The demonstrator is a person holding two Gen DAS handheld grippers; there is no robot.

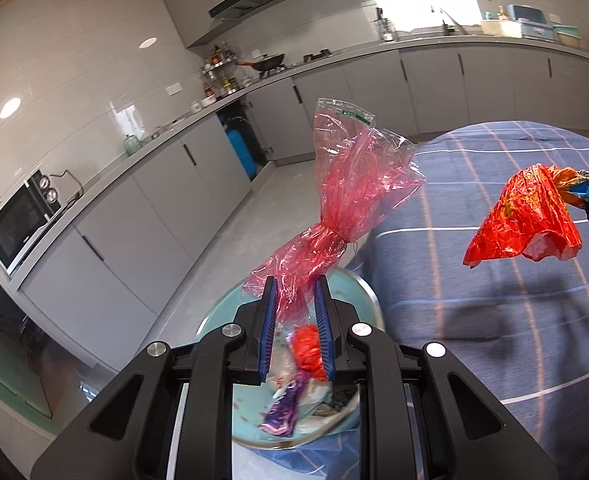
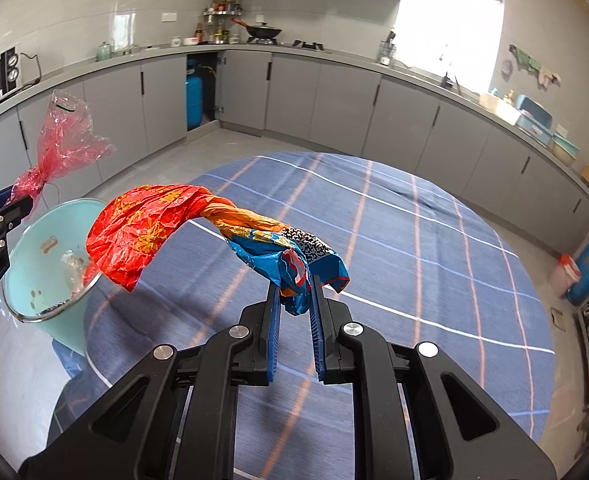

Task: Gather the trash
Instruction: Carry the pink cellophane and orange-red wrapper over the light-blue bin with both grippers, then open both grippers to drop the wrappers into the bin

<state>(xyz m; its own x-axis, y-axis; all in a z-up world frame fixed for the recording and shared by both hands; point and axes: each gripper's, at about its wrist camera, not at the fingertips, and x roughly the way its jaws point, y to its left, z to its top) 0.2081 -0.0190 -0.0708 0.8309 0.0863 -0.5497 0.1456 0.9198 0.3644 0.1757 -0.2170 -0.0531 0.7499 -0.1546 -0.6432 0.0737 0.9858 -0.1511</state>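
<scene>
Above the bin: left gripper [image 1: 296, 292], jaws pinching crinkled pink-red cellophane bag [image 1: 346, 188] over round pale-teal plastic bin [image 2: 26, 264].
Right of bin: right gripper [image 2: 296, 292], jaws clamped on twisted red-orange-blue foil wrapper [image 2: 166, 228].

The one piece of writing that can be read is "GenRobot.AI", in small white letters running up the black body of the left claw [image 2: 2, 210], at about nine o'clock in the right wrist view. On the crumpled snack wrapper [image 2: 214, 240] near the centre of that view there is a black-and-white square code patch on its blue end; it is a pattern, not letters, and the rest of the wrapper's print is too creased to make out. The clear pink plastic bag [image 1: 346, 196] carries a green printed strip near its top edge, at about twelve o'clock from the centre of the left wrist view, but its words are too small to read.
</scene>
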